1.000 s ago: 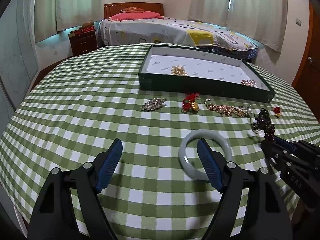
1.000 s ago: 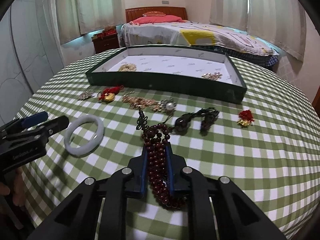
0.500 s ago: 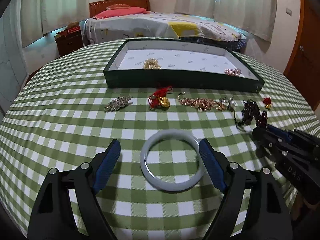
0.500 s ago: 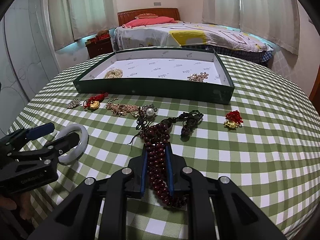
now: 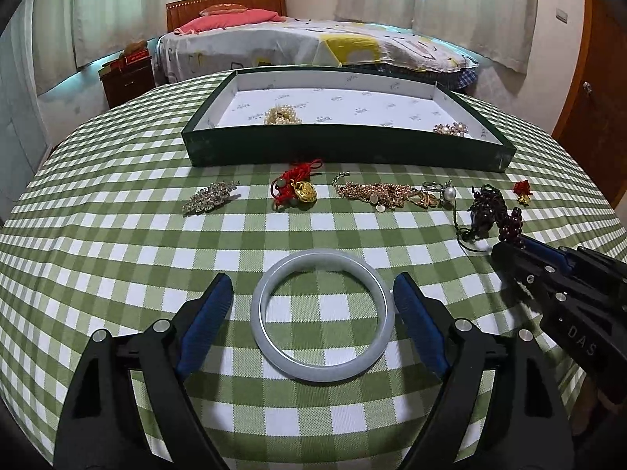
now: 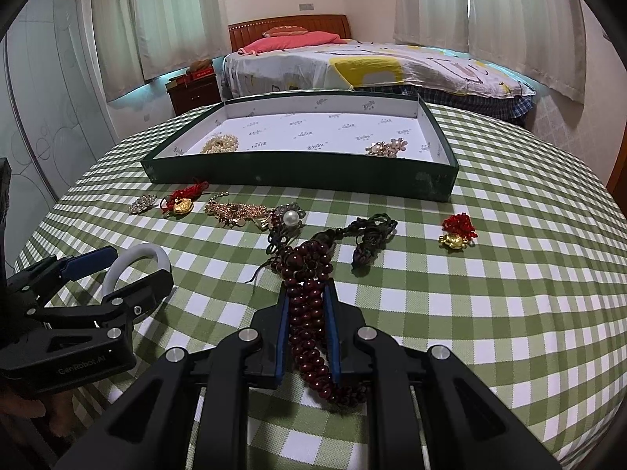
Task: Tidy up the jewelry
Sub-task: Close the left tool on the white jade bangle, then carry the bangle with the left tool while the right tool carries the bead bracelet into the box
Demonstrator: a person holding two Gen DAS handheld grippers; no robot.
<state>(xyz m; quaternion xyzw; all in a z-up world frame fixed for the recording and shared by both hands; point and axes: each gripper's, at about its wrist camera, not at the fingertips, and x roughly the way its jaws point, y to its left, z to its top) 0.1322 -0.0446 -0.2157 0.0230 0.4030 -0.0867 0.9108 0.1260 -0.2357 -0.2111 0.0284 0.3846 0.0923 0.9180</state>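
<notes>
The step in hand looks like a pickup of the bangle [image 5: 322,315], with most of the jewelry not yet boxed. The left tool [image 5: 313,305] hangs low over the counter [image 5: 117,258] with its jaws spread wide, one blue pad on each side of the pale ring, which lies flat on the green check cloth; the pads appear just clear of its rim, not pressing it. The next move, as I judge it, calls for closing evenly across the ring's width so that it does not skid or pop out, then lifting it to the tray [image 5: 345,149], which sits further back on the counter and already holds two small gold pieces. The right tool [image 6: 307,327] is clamped tight on a bunch of dark red beads [image 6: 307,274], whose far end and black cord trail on the cloth ahead. In a row before the tray lie a silver brooch [image 5: 211,196], a red-corded gold charm [image 5: 298,190], a gold chain [image 5: 376,194] with a pearl [image 5: 449,193], and, off to the right, a second small red charm [image 5: 523,191].
</notes>
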